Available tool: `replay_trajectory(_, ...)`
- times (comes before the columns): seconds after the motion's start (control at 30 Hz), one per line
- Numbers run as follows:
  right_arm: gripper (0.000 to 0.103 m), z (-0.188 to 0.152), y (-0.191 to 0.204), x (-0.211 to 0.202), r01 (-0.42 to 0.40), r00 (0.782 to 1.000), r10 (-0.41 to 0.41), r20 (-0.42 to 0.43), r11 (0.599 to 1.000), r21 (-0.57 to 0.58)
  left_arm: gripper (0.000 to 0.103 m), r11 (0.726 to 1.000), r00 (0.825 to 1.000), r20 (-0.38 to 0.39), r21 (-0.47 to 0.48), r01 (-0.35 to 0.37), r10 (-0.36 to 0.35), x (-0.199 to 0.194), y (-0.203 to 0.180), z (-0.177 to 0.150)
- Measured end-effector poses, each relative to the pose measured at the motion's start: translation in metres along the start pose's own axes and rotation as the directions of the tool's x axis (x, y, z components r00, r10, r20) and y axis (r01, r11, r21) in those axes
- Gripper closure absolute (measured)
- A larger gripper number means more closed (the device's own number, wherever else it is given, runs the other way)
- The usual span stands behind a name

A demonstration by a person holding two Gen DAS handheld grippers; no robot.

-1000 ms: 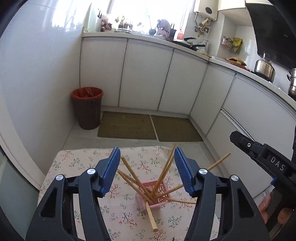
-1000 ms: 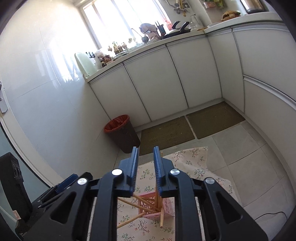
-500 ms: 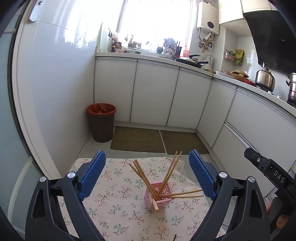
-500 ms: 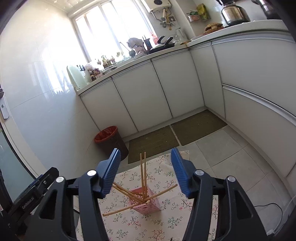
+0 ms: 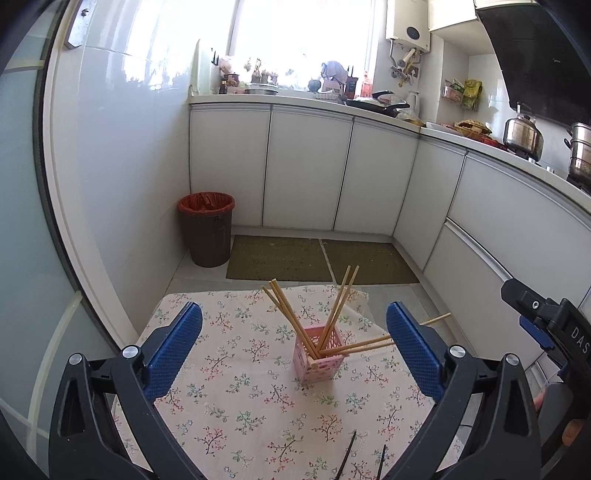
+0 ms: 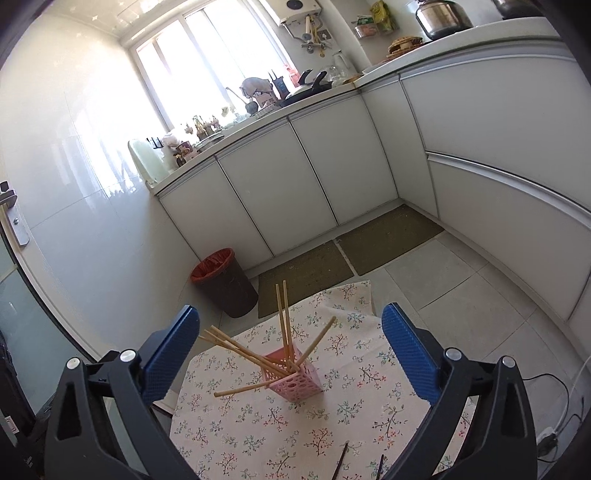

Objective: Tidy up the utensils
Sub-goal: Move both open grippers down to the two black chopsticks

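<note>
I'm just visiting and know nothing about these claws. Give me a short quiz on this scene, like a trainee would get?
1. True or false: the left claw is open and empty.
2. What holds the wooden chopsticks?
A. red bin
B. pink basket
C. steel pot
3. Fill in: two dark chopsticks lie on the floral ____.

Key:
1. True; the right claw is open too.
2. B, the pink basket.
3. Tablecloth.

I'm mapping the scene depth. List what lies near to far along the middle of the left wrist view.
Dark chopsticks on the floral tablecloth → pink basket holding wooden chopsticks → floor mats → white cabinets → window.
</note>
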State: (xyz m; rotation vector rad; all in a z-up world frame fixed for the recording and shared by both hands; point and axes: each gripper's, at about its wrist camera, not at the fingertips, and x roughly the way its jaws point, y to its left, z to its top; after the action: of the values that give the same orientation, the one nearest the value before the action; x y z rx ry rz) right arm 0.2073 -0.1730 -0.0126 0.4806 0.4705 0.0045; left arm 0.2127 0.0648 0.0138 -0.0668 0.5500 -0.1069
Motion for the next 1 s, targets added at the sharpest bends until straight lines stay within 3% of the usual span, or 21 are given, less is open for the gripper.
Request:
replay_trajectory(0.4,0.007,-0.027,-0.022,-0.015,0.023,0.998,-0.022,-0.056,0.999,0.022,0.007,0.998,1.000,-0.026,0.063,-0.009,0.011,-0.017,-0.015,-0.024)
replay_trajectory(0.5,0.007,-0.043,-0.035,-0.014,0.043,0.995,-0.041,-0.095,0.999,0.027,0.007,0.997,0.997,-0.079,0.077,0.007,-0.001,-0.010,-0.020,-0.040)
replay_trajectory(0.57,0.007,-0.058,-0.048,-0.010,0.068,0.988,-0.062,-0.141,0.997,0.039,0.007,0.996,0.987,-0.158,0.083,0.043,-0.030,0.003,-0.024,-0.055)
replay_trajectory(0.63,0.007,-0.075,-0.068,-0.004,0.100,0.976,-0.085,-0.202,0.993,0.068,0.007,0.994,0.963,-0.259,0.065,0.093,-0.073,0.020,-0.027,-0.075)
replay_trajectory(0.77,0.007,-0.110,-0.110,0.011,0.191,0.932,-0.135,-0.338,0.971,0.140,0.007,0.989,0.888,-0.450,0.056,0.136,-0.096,0.058,-0.038,-0.119)
replay_trajectory(0.9,0.007,-0.141,-0.148,0.026,0.288,0.868,-0.194,-0.456,0.947,0.145,0.007,0.986,0.814,-0.570,0.040,0.161,-0.110,0.091,-0.049,-0.154)
replay_trajectory(1.0,0.007,-0.161,-0.169,0.037,0.352,0.809,-0.251,-0.531,0.931,0.098,0.007,0.986,0.762,-0.640,0.034,0.163,-0.104,0.117,-0.056,-0.177)
